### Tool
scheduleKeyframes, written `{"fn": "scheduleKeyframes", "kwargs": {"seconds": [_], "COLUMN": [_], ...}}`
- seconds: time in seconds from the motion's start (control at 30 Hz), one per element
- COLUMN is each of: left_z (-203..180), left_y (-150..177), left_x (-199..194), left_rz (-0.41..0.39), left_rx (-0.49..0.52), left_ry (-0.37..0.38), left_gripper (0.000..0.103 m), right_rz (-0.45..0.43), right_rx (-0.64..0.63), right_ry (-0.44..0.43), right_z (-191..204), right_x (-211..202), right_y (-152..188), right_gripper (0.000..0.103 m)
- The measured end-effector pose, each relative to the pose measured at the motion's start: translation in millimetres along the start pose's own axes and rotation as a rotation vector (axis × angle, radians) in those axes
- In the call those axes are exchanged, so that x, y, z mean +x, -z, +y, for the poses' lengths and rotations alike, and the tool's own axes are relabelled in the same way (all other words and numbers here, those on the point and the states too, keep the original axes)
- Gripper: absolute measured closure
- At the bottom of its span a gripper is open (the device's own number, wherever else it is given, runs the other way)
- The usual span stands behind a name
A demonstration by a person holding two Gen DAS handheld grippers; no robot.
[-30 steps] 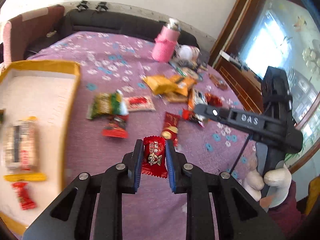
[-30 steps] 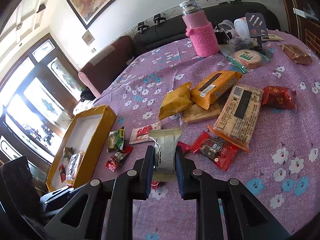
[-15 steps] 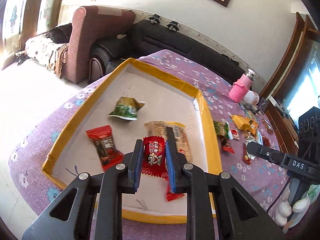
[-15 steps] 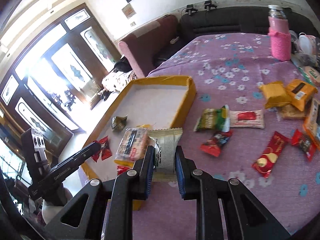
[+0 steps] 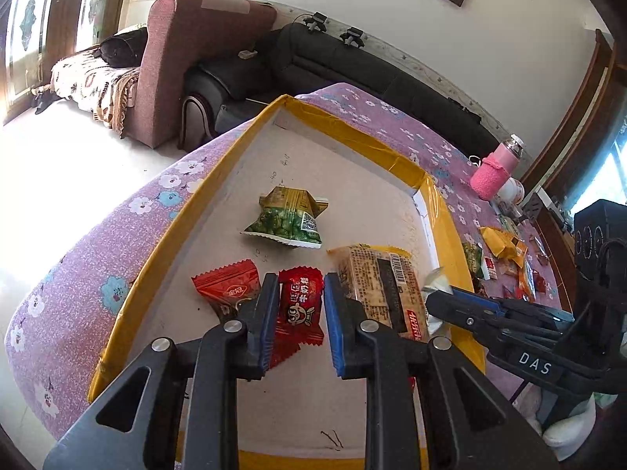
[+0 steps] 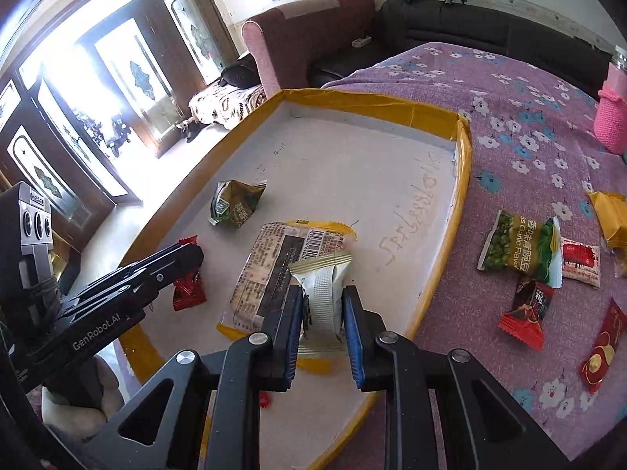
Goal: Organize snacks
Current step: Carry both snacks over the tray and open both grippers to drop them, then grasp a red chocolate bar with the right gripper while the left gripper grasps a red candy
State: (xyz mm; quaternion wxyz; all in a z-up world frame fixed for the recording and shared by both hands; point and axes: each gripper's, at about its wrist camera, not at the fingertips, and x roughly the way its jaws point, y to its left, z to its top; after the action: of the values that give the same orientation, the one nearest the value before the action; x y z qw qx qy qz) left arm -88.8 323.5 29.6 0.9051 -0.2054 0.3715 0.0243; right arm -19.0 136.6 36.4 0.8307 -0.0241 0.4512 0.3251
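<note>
My left gripper (image 5: pixel 299 313) is shut on a red candy packet (image 5: pixel 299 305) and holds it over the near end of the yellow-rimmed tray (image 5: pixel 395 160). My right gripper (image 6: pixel 323 313) is shut on a white-and-gold snack packet (image 6: pixel 323 293) above the tray's near right part (image 6: pixel 462 180). In the tray lie a green pea packet (image 5: pixel 290 221), a long brown cracker packet (image 5: pixel 382 286) and a red candy (image 5: pixel 229 288). Each gripper shows in the other's view, the right one (image 5: pixel 443 299) and the left one (image 6: pixel 188 258).
Several loose snacks lie on the purple flowered cloth right of the tray, among them a green pea packet (image 6: pixel 521 248) and red packets (image 6: pixel 527 309). A pink bottle (image 5: pixel 495 174) stands at the far side. Sofas (image 5: pixel 203 51) stand beyond the table edge.
Both grippers have moved with their packets from over the loose snacks to over the tray, and they have come lower and closer to its floor.
</note>
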Motion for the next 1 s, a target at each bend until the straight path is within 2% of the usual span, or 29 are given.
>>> {"fn": "scheduleKeyframes", "kwargs": {"seconds": [0.07,0.17,0.23,0.33,0.4,0.47,0.57,0.7,0.73,0.87,1.0], "left_z": [1,0,-3,-9,-13,-19,-31,-48,-55,-83,-110], "left_y": [0,0,-1,-2,-1,1,5,9,11,17,25], "left_x": [-1,-8,-16,-30,-37,-43,-49,-54,-55,-55,-45], "left_rz": [0.004,0.000,-0.020,-0.057,-0.070,-0.072,-0.064,-0.036,-0.035,-0.030,0.011], "left_rx": [-0.014,-0.028,-0.028,-0.037,-0.044,-0.042,-0.038,-0.037,-0.025,0.040,0.101], "left_ry": [0.008,0.023,0.022,0.019,0.005,0.006,0.062,0.157,0.166,0.166,0.178], "left_gripper": [0.081,0.078,0.074,0.059,0.042,0.036,0.035,0.035,0.035,0.035,0.035], "right_rz": [-0.009,-0.026,-0.050,-0.087,-0.120,-0.150,-0.197,-0.288,-0.291,-0.252,-0.194], "right_rx": [0.014,0.064,0.079,0.080,0.083,0.090,0.109,0.191,0.232,0.421,0.452], "right_ry": [0.010,-0.040,-0.050,-0.044,-0.035,-0.025,0.005,0.134,0.160,0.151,0.160], "right_z": [-4,-12,-16,-20,-24,-31,-49,-103,-122,-194,-216], "right_x": [1,-4,-13,-31,-45,-58,-82,-118,-125,-138,-124], "right_y": [-2,-4,-5,-3,2,8,20,41,46,67,76], "right_gripper": [0.077,0.059,0.056,0.053,0.046,0.044,0.043,0.032,0.031,0.030,0.030]}}
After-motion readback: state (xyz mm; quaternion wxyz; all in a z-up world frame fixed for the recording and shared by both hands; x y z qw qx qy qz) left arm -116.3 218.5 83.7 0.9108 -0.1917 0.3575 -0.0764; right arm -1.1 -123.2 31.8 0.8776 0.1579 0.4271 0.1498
